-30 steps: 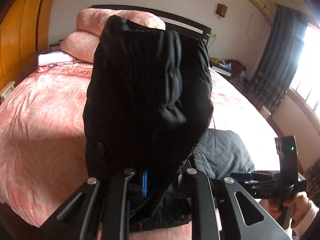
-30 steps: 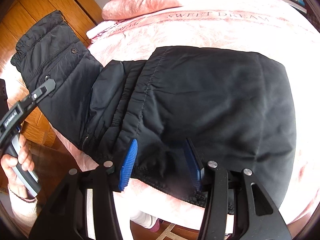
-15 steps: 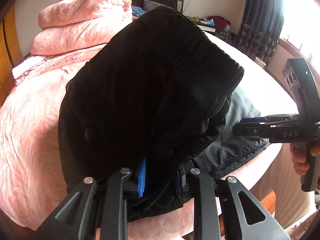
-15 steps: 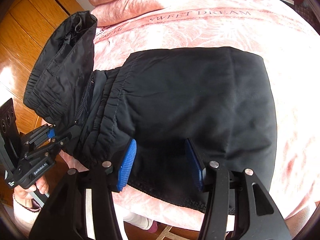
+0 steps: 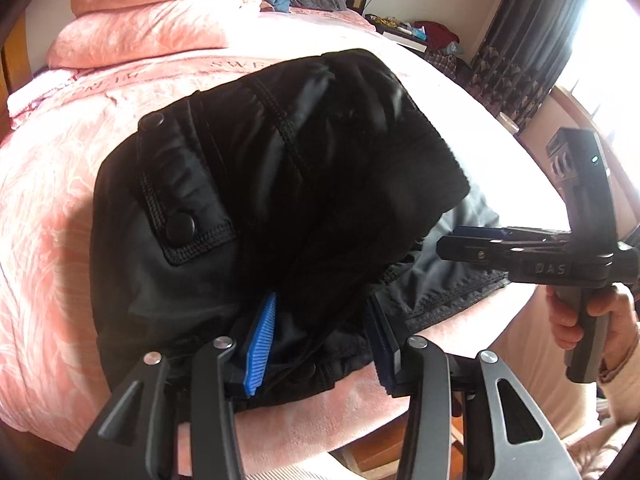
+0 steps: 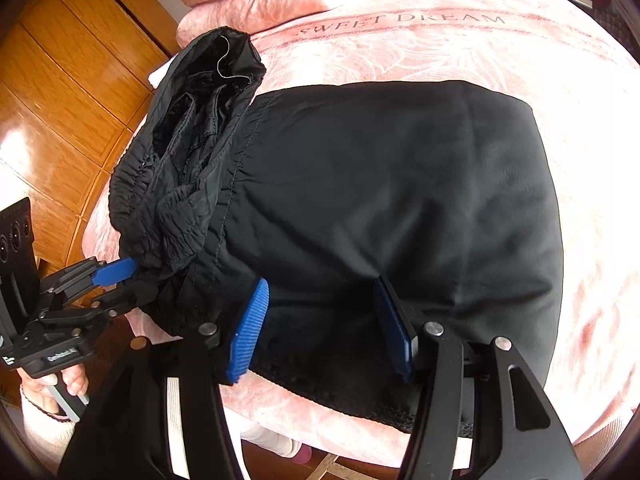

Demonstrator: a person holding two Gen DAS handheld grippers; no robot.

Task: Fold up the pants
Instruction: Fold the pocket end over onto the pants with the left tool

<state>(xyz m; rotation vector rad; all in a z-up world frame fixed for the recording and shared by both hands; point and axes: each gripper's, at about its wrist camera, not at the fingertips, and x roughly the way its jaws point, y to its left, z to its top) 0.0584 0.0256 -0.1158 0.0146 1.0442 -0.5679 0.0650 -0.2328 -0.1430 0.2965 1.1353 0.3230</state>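
On the pink bedspread (image 6: 460, 44), where you can read "SWEET DREAM" stitched across the upper middle of the right wrist view, the black pants (image 6: 400, 200) lie spread flat and fill most of the frame. The left tongs (image 5: 320, 334) have their blue pads spread apart, with the bunched waistband end of the pants sitting between them, so they're not really pinching it anymore. The right tongs (image 6: 324, 330) are spread too, pads resting either side of the hem edge near the bed's edge. In the left wrist view the right tool's body reads "DAS" at the right of the frame. Folded pink quilts (image 5: 160, 12) sit upper left, dark curtains (image 5: 520, 32) upper right.
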